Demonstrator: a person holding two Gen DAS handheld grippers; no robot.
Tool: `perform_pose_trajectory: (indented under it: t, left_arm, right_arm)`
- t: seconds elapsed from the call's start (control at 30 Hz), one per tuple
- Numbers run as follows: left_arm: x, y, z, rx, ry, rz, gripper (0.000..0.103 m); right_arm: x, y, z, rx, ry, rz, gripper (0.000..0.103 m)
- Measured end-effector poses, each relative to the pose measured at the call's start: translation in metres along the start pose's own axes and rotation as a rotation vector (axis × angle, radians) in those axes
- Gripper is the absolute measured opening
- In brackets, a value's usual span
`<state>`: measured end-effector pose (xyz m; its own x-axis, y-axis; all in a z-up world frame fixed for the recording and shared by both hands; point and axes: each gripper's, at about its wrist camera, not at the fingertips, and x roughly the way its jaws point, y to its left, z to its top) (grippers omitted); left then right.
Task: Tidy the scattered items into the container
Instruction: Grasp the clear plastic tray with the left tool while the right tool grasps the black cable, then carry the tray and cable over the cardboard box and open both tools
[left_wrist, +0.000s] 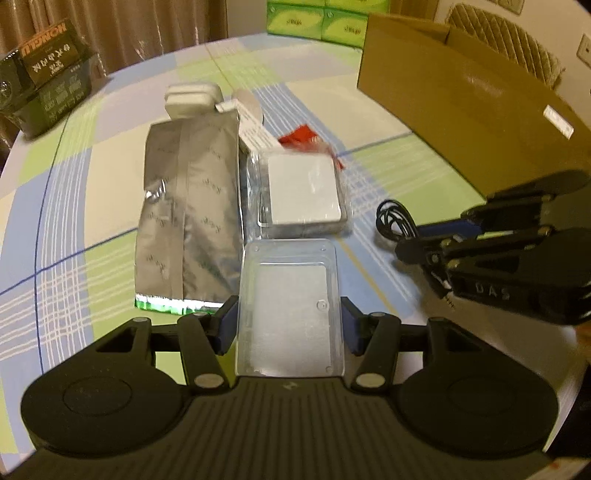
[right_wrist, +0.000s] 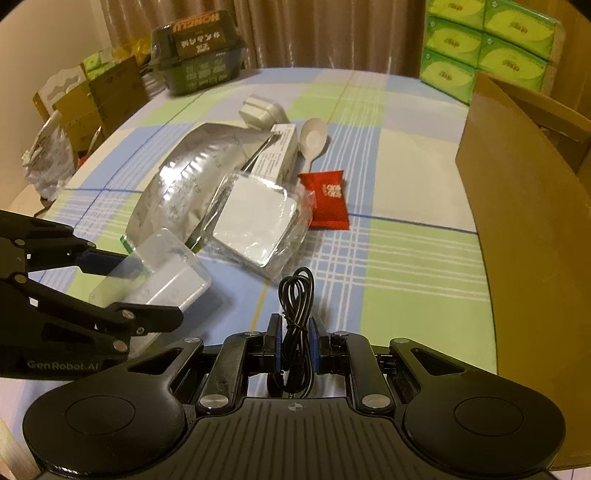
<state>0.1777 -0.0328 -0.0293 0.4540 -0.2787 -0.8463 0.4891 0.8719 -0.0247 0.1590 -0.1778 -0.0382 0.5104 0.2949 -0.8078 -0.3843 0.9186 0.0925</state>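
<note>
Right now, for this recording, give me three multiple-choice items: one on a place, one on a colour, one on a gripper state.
1. Where is the cardboard box?
A. right side of the table
B. left side
C. on the floor

2. What colour is the small sachet near the spoon?
A. blue
B. red
C. yellow

3. What does the right gripper hold?
A. nothing
B. the spoon
C. a coiled black cable

Key: A, the box stands at the right edge in both views; B, the sachet is plainly red; C, the blue pads pinch the cable.
</note>
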Motion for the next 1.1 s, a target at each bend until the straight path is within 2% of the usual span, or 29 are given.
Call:
perform_pose_trajectory:
  t: [0.33,0.5,0.73,1.1]
  left_arm:
    - [-0.012,-0.01,0.019,-0.009,-0.037,0.019,0.051]
    - [-0.021,-0.022,0.032,-0.007,-0.077,0.008,0.051]
    - [-0.027,-0.038,0.045,0.001,-0.091,0.001,0.051]
    - [-0.046,-0.066,0.068,0.003,-0.157,-0.023,0.051]
  right_arm:
    - [-0.023,-0.009,0.007,0.031,-0.105,-0.051,0.011]
    - [-0.036,-0.015,0.008,0.045,-0.145,-0.079,0.011]
    - [-0.052,-0.026,0.005,0.068,-0.184,-0.111,0.011]
    - [-0.095,-0.044,0.022,0.065,-0.312,-0.186,0.011]
